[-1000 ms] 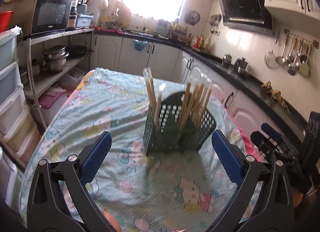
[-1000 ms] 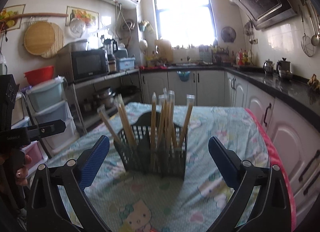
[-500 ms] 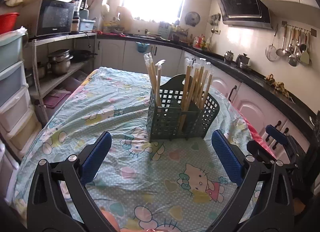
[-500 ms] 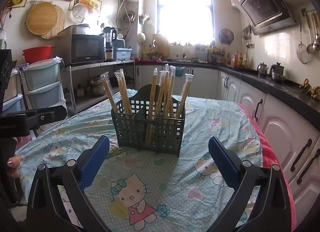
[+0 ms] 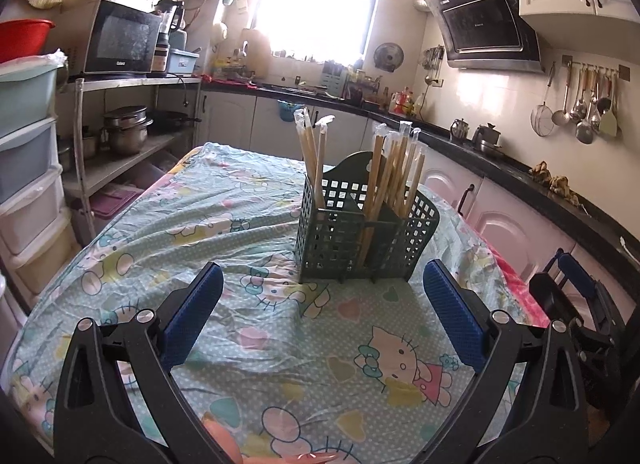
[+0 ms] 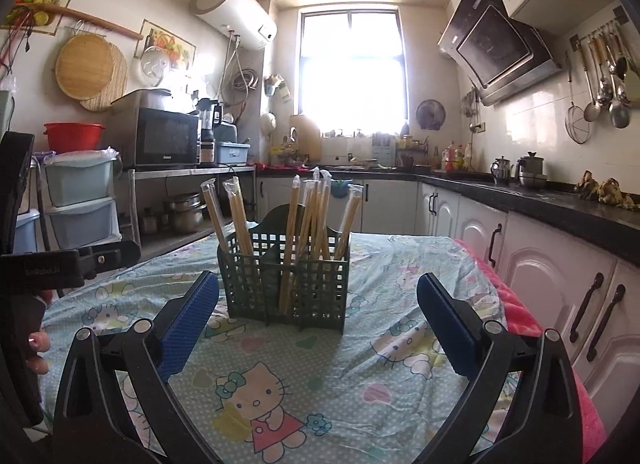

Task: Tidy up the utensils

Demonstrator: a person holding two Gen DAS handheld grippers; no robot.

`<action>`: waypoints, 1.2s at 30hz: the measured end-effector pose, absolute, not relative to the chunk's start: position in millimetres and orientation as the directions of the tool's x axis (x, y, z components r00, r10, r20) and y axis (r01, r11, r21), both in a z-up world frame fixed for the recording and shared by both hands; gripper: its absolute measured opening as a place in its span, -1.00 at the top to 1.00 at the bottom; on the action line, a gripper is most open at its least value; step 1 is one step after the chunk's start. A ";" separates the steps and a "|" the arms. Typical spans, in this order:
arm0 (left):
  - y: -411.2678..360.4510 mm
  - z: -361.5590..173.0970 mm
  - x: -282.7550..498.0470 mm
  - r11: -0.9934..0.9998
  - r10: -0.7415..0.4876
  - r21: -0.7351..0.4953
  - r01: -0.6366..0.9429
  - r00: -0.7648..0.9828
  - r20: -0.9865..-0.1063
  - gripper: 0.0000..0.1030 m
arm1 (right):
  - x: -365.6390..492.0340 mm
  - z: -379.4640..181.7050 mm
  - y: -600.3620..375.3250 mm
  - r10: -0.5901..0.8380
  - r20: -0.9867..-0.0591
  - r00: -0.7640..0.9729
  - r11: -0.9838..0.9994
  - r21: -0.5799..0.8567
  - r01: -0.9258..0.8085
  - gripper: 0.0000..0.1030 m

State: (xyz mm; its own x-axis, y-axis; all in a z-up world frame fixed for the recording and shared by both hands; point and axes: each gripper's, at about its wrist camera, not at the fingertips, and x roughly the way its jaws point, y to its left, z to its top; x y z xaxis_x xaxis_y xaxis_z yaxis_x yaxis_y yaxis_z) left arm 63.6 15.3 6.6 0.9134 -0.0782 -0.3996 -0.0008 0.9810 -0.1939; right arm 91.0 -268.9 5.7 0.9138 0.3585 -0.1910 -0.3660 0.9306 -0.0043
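Observation:
A dark green lattice utensil holder (image 5: 362, 242) (image 6: 285, 282) stands upright in the middle of the table. Several wrapped wooden chopsticks (image 5: 394, 174) (image 6: 310, 220) lean in its compartments. My left gripper (image 5: 320, 308) hovers open over the near part of the cloth, short of the holder, with nothing between its blue pads (image 5: 192, 316). My right gripper (image 6: 318, 322) is likewise open and empty, facing the holder from the other side. The right gripper's body (image 5: 576, 316) shows at the left wrist view's right edge.
A cartoon-cat print cloth (image 5: 248, 336) covers the table. Plastic drawers (image 5: 24, 168) and a shelf with microwave (image 5: 120, 42) stand left. A counter with white cabinets (image 6: 548, 264) runs along the right. A person's fingers (image 6: 36, 348) hold the left gripper's body.
Both grippers have drawn back and tilted to a lower, more level view. The holder now appears farther away and higher in both views. Both stay open.

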 end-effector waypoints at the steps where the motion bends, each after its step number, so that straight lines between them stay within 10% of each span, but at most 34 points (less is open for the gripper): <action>1: 13.7 5.4 62.8 0.982 -0.074 -0.190 -0.003 0.915 -0.398 -0.79 | 90.4 5.1 -268.3 0.354 -0.192 0.915 0.932 -0.003 -0.361 -0.87; 36: 10.9 12.6 59.7 0.982 -0.078 -0.189 0.008 0.927 -0.368 -0.79 | 90.3 -0.3 -271.2 0.347 -0.218 0.912 0.936 0.013 -0.353 -0.87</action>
State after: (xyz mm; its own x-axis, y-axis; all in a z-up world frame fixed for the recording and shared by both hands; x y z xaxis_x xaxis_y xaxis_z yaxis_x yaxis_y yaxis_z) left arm 59.7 10.9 12.6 0.9266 -0.0783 -0.3679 0.0080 0.9820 -0.1887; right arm 90.3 -271.2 -0.3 0.9124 0.3467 -0.2175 -0.3526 0.9357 0.0125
